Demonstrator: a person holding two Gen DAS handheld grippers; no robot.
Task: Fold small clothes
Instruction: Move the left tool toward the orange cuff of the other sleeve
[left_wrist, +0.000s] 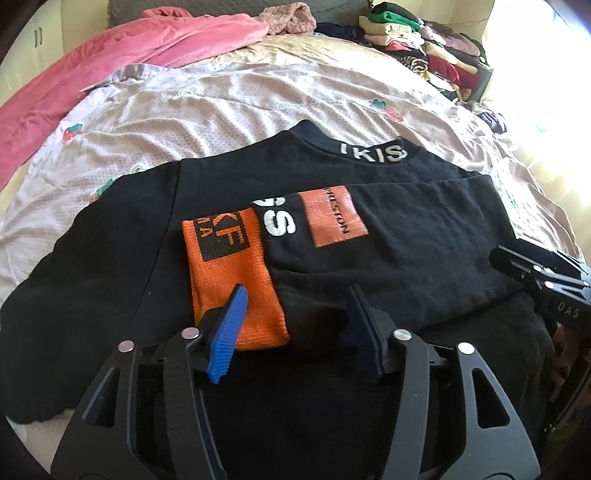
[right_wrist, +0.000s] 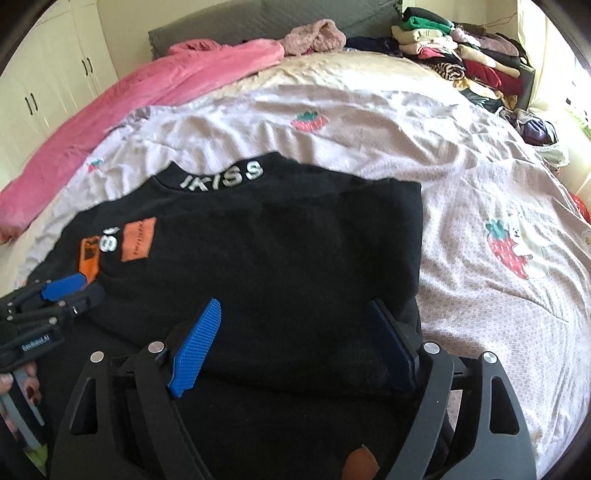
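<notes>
A black sweatshirt (left_wrist: 110, 266) with white collar lettering lies flat on the bed, its right sleeve (left_wrist: 406, 229) folded across the chest. The sleeve ends in an orange cuff (left_wrist: 236, 280) and carries an orange patch (left_wrist: 332, 218). My left gripper (left_wrist: 295, 306) is open just above the cuff and holds nothing. My right gripper (right_wrist: 295, 325) is open over the folded right side of the sweatshirt (right_wrist: 277, 251) and is empty. The right gripper also shows at the right edge of the left wrist view (left_wrist: 543, 280), and the left gripper shows at the left of the right wrist view (right_wrist: 70, 291).
A pale strawberry-print quilt (right_wrist: 461, 184) covers the bed. A pink blanket (left_wrist: 110, 62) lies along the far left. Stacks of folded clothes (right_wrist: 461, 55) sit at the far right corner. White wardrobe doors (right_wrist: 44, 81) stand at left.
</notes>
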